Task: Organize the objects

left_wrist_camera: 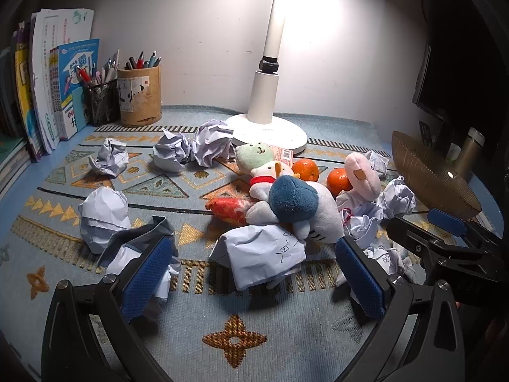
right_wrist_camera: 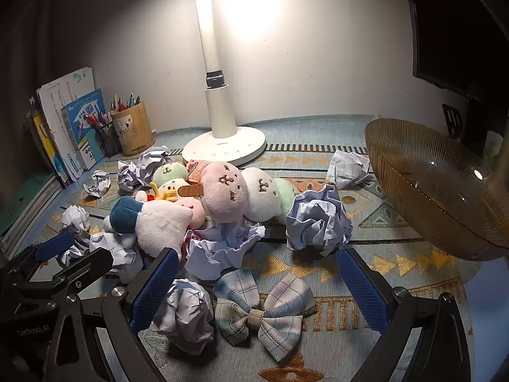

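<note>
Crumpled paper balls (left_wrist_camera: 104, 215) litter the patterned woven mat (left_wrist_camera: 197, 324) on the table, mixed with a heap of plush toys (right_wrist_camera: 222, 191) mid-mat, in front of the white lamp base (right_wrist_camera: 224, 146). Left tool (left_wrist_camera: 254, 273) sits low over the mat, jaws apart, nothing gripped; a flattened sheet with handwriting (left_wrist_camera: 264, 254) lies between its blue ribbed pads (left_wrist_camera: 146, 280), not touching either as far as I can tell. Right tool (right_wrist_camera: 259, 286) also spread wide, empty; a plaid fabric bow (right_wrist_camera: 261, 308) and one wad (right_wrist_camera: 186, 312) lie between its fingers. Two oranges (left_wrist_camera: 305, 169) half hidden behind the plush pile; something red-orange (left_wrist_camera: 227, 210) under the blue-and-white toy (left_wrist_camera: 299, 207), can't identify it. Ribbed amber glass bowl (right_wrist_camera: 435, 191) at right, tilted toward the camera, its base cut off by the frame edge. Books (left_wrist_camera: 47, 79) and two pen holders (left_wrist_camera: 140, 95), one mesh and one cardboard-like cylinder, stand back left against the wall. Top right corner too dark to read.
</note>
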Demonstrator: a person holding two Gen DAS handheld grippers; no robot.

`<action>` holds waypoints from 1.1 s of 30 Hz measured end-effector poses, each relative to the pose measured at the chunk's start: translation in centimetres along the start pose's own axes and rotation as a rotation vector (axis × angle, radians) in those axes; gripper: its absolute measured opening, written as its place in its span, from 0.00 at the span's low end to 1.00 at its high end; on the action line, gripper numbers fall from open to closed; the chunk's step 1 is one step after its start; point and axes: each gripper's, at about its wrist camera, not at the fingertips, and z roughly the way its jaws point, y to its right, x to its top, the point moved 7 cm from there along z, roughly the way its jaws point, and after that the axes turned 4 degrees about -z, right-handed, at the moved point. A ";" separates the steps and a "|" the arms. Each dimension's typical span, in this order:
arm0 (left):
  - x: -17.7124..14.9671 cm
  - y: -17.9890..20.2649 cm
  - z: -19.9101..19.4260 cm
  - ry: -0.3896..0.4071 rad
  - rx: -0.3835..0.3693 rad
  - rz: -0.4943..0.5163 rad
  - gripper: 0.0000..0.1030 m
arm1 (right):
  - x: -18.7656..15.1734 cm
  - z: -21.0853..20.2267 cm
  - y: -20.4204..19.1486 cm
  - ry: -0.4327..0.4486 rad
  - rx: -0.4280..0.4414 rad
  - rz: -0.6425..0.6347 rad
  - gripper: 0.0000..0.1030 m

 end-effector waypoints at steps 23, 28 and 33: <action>0.1 -0.3 0.1 -0.009 -0.008 -0.024 0.99 | -0.2 0.4 -0.3 -0.013 -0.033 -0.016 0.98; 0.1 -0.3 0.1 -0.011 -0.008 -0.024 0.99 | -0.3 0.5 -0.2 -0.018 -0.029 -0.008 0.98; 0.1 -0.3 0.1 -0.010 -0.008 -0.024 0.99 | -0.4 0.5 -0.1 -0.020 -0.024 0.000 0.98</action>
